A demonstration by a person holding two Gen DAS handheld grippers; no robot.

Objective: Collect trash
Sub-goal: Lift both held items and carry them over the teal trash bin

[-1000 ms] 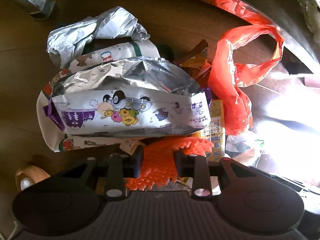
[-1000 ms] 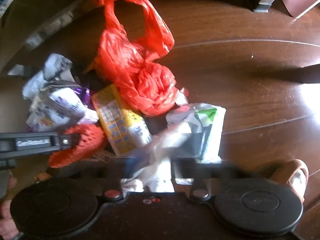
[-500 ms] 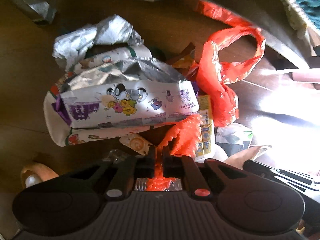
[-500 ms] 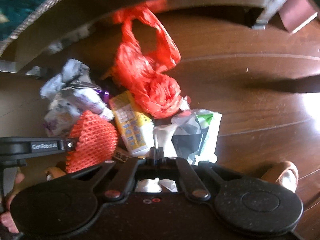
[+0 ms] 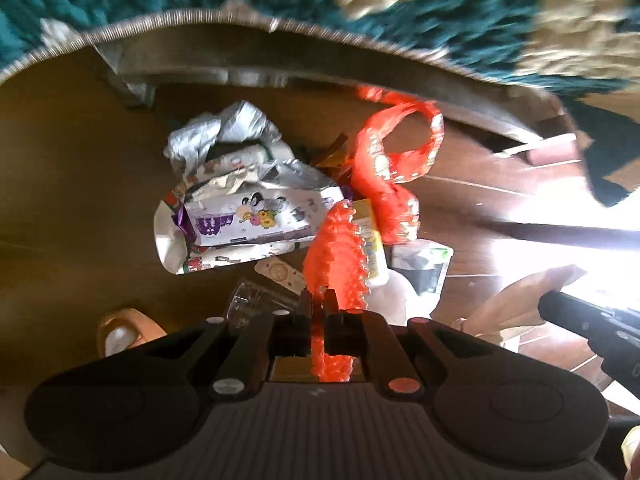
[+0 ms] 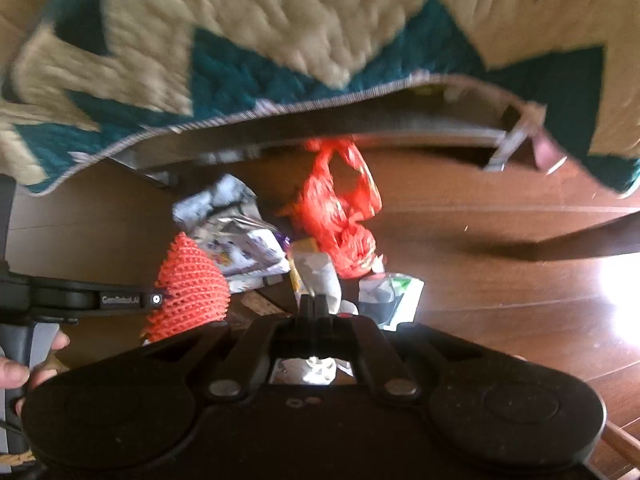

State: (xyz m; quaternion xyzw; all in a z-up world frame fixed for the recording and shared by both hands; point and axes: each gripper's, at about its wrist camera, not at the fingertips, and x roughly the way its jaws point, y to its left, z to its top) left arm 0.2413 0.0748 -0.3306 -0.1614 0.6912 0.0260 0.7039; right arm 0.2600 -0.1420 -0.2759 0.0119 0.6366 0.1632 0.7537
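The left gripper (image 5: 319, 300) was clamped on an orange foam net (image 5: 338, 248), held above the litter pile on the wooden floor (image 5: 80, 200). The right gripper (image 6: 315, 305) was pinched shut on a crumpled white wrapper (image 6: 320, 272), its jaws together. Beyond them lay a cartoon-printed packet (image 5: 256, 216), with a red plastic bag (image 6: 340, 220) to its right, near a teal-and-cream blanket (image 6: 240, 40).

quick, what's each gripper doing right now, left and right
Left gripper: closed on the orange foam net.
Right gripper: closed on a whitish crumpled wrapper.
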